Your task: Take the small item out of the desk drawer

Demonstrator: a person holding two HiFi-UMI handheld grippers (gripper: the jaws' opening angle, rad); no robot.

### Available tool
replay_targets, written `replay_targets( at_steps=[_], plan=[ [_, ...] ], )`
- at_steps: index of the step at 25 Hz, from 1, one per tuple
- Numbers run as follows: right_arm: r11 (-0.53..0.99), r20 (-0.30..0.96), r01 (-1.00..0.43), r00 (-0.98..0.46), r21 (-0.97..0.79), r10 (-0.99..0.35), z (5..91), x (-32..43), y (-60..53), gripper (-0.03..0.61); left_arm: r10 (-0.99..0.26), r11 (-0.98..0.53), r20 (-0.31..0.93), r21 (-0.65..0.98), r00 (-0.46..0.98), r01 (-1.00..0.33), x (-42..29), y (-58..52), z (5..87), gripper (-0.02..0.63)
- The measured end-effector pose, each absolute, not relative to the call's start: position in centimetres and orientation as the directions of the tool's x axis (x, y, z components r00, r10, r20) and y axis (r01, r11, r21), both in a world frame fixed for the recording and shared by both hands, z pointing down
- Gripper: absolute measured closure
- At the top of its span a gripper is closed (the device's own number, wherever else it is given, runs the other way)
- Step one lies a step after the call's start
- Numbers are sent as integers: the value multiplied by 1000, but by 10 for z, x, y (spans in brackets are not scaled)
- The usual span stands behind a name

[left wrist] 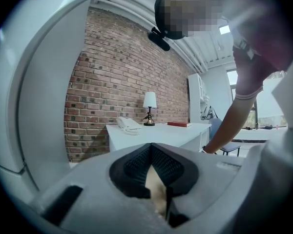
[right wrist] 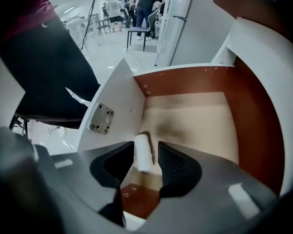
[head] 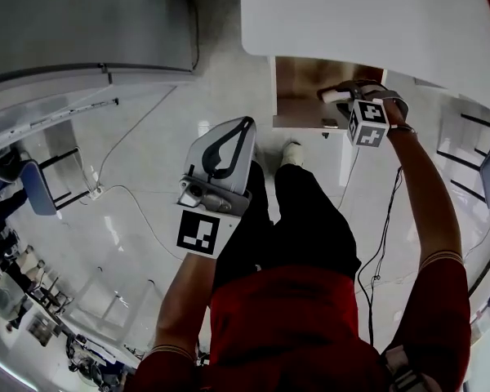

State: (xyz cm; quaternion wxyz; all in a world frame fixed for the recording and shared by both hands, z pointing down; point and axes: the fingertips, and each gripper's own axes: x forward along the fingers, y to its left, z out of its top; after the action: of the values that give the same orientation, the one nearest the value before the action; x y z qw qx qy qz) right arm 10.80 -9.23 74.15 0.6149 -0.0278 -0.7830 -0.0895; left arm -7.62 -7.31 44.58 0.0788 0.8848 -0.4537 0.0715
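Note:
The desk drawer [head: 304, 88] stands pulled out below the white desk top [head: 351, 15]; its pale bottom [right wrist: 195, 121] and brown walls fill the right gripper view. A small white cylinder [right wrist: 143, 152] lies at the drawer's near left corner, also visible from above [head: 333, 95]. My right gripper [head: 343, 98] reaches into the drawer. Its jaws [right wrist: 145, 149] stand apart around the cylinder, with a gap on the right side. My left gripper [head: 227, 144] hangs over the floor to the left of the drawer, away from it, with its jaws [left wrist: 150, 148] closed tip to tip on nothing.
The person's legs [head: 302, 219] stand just before the drawer front. Cables [head: 139, 194] run over the glossy floor. A grey cabinet [head: 82, 31] is at upper left. The left gripper view shows a brick wall [left wrist: 122, 82] and a white desk [left wrist: 156, 133] with a lamp, phone and red book.

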Motion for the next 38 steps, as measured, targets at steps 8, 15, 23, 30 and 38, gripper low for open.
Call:
replay_targets(
  at_steps=[8,15,23,30,38],
  plan=[
    [977,983,208,-182,42,-3,770,103,-96,414,-808,-547,215,70,548,-834,-91,-77,456,609],
    [965,993,263,-114,-5,36,799,103,-95,414,-822,-520,233,63,519,-852,-105,-81,465,609],
    [955,998,295,-34,-41,54,822,111,-93,414,-833,-494,252,63,493,-867,-114,-83,472,609],
    [964,998,266,-61,-16,34,821,109,-95,436,-829,-499,258,56,496,-865,-115,-84,473,609],
    [993,975,103,-221,62,-38,764,88,-106,436,-815,-531,236,62,529,-845,-102,-90,461,609]
  ],
)
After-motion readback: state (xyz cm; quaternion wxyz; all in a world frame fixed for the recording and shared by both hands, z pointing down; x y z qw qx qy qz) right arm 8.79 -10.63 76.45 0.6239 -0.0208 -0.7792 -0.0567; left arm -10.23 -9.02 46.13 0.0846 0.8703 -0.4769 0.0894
